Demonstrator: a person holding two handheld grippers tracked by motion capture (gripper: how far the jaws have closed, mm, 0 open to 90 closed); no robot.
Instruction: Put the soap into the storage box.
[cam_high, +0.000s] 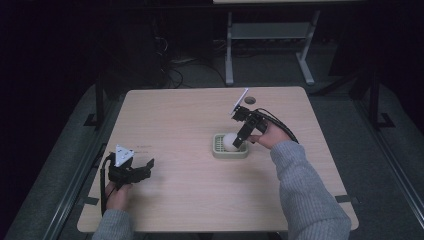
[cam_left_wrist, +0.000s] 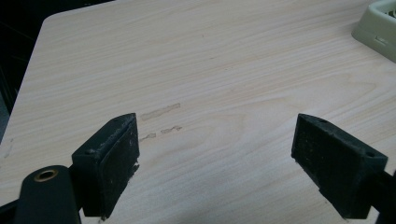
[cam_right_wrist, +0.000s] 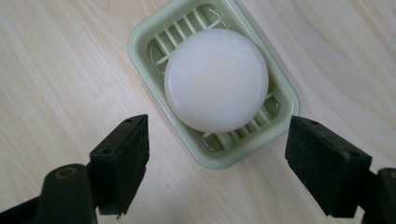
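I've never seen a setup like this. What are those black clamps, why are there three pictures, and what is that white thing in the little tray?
No robot here: a person at a wooden table holds a hand-operated gripper in each hand. The high view looks down from above. The other two pictures come from small cameras riding on the grippers, looking along their two black jaws.

The right gripper hovers open over a pale green soap dish holding a round white bar of soap; its jaws stand on either side and grip nothing yet. The left gripper rests near the table's left edge, open and holding nothing, with bare wood ahead and the dish's corner at the far right of its view.
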